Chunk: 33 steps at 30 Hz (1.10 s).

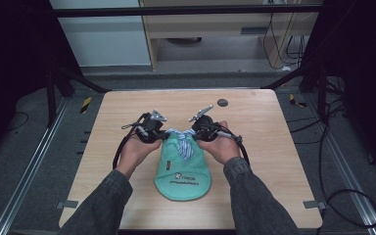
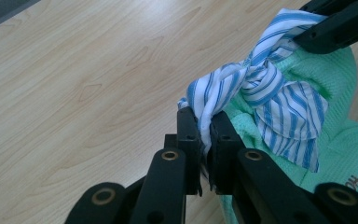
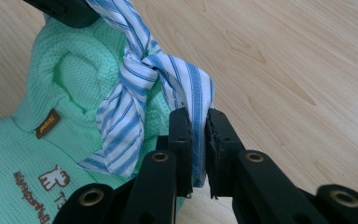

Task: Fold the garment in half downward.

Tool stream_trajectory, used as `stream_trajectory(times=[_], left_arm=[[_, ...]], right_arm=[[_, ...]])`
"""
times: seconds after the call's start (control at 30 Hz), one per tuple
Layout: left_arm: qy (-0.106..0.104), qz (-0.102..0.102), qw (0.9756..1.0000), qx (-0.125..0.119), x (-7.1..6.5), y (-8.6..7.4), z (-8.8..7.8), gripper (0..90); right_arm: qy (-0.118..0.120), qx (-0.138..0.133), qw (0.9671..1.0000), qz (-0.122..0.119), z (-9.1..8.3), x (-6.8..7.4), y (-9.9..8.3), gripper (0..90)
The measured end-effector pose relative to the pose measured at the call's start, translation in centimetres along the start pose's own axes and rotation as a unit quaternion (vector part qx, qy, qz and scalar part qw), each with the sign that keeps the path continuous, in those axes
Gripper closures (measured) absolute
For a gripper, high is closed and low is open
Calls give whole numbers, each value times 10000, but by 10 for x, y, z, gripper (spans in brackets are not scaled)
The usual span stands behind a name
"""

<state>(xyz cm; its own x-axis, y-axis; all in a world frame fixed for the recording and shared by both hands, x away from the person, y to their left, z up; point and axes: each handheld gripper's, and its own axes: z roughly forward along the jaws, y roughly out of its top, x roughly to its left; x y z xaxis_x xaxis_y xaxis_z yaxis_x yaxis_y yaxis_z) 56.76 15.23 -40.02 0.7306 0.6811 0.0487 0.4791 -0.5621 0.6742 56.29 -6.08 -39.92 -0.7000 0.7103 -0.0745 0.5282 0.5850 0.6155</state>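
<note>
i've got the left claw (image 2: 204,122) clenched on one end of the striped cloth (image 2: 270,93) and the right claw (image 3: 198,122) clenched on the other, its knot sitting at the collar of the green garment (image 1: 183,174) lying flat on the worktop (image 1: 254,122). i'd pull both ends apart evenly and level to snug the knot, keeping the garment from bunching or lifting.

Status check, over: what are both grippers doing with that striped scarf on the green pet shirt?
Left gripper and right gripper each shut on the striped scarf, knotted. Green pet shirt flat on the table. Nothing in the way.
</note>
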Motion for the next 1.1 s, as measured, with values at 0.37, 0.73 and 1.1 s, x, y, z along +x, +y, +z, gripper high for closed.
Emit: stream_trajectory(times=[0.37, 0.73, 1.1], left_arm=[[115, 71, 9997, -197, 3, 13, -9, 839], [86, 298, 9993, -223, -16, -12, -7, 833], [-8, 359, 9991, -243, -25, -21, -5, 830]], right_arm=[[-107, -191, 9998, 1, -10, -7, 11, 811], [-146, -298, 9993, -177, -10, 13, -15, 809], [-134, -343, 9990, -248, -12, 23, -30, 805]])
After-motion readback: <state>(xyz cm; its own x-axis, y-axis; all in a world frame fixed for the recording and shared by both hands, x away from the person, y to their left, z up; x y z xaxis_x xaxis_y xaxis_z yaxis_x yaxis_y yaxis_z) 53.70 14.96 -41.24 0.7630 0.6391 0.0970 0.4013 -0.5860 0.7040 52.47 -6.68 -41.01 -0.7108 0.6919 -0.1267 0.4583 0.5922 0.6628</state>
